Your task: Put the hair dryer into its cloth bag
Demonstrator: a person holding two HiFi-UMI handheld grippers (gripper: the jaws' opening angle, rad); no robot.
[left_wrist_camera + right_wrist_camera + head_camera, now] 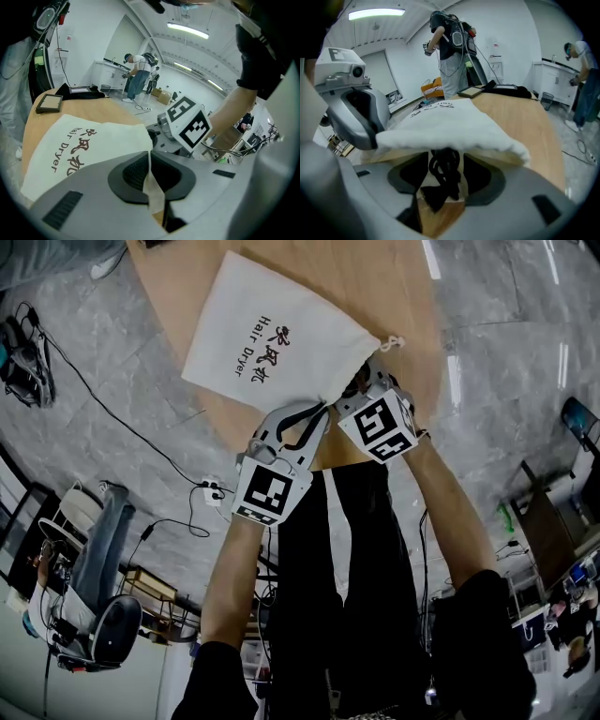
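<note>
A white cloth bag point(272, 334) printed "Hair Dryer" lies on the round wooden table point(384, 287), its mouth toward me. My left gripper point(317, 413) is shut on a strip of the bag's edge point(152, 187); the cloth runs between its pads point(136, 171). My right gripper point(361, 387) sits at the bag's mouth, jaws open. A coiled black cord point(444, 168) hangs out from under the bag point(450, 126) between the jaws of my right gripper point(446, 174). The dryer itself is hidden.
A flat black frame point(48, 102) and dark cloth point(84, 92) lie at the table's far end. People stand beyond the table point(136, 77) point(452, 47). Cables point(112, 409) and a chair point(103, 615) are on the floor by the table's near edge.
</note>
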